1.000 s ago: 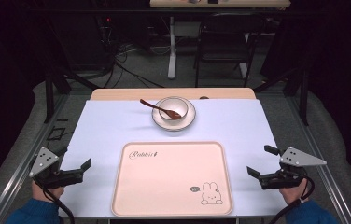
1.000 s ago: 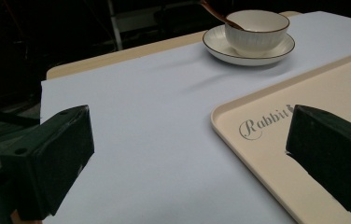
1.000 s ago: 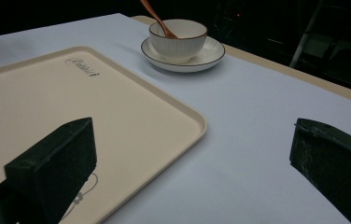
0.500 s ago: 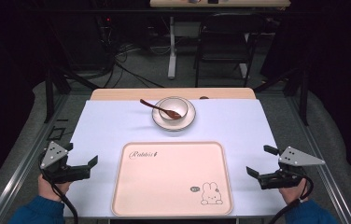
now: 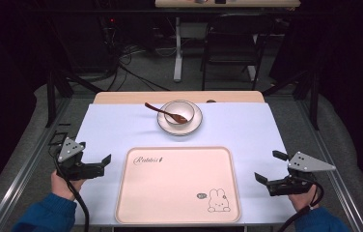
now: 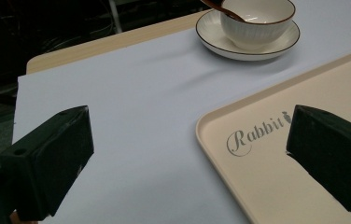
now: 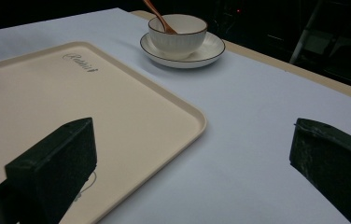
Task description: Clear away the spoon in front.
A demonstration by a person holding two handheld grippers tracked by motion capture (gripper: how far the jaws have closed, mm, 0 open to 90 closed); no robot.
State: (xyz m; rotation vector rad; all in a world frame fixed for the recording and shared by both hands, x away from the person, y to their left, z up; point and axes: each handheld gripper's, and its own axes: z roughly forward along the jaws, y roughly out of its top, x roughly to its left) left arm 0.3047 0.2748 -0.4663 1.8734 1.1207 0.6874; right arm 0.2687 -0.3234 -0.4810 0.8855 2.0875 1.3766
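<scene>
A cream tray (image 5: 179,183) lies flat at the near middle of the table, on a pale lilac sheet (image 5: 121,130) that covers most of the wooden top. The tray carries the word "Rabbit" at its far left corner and a small rabbit drawing at its near right corner. Far of the tray, well apart from it, a white bowl (image 5: 178,114) sits on a white saucer (image 5: 195,123), and a brown spoon (image 5: 159,109) rests in the bowl with its handle pointing far left. Nothing stands between the tray and either gripper.

The left gripper (image 5: 103,164) hovers just beside the tray's left edge, its 2 jaws spread wide and holding nothing. In the left gripper view, 1 jaw is over the lilac sheet and the other over the tray's far left corner; whether either touches the surface cannot be told.

The right gripper (image 5: 270,169) hangs near the tray's right edge, over the sheet, its 2 jaws also wide apart and empty. In the right gripper view, 1 jaw is over the tray's near right part, the other over the sheet.
</scene>
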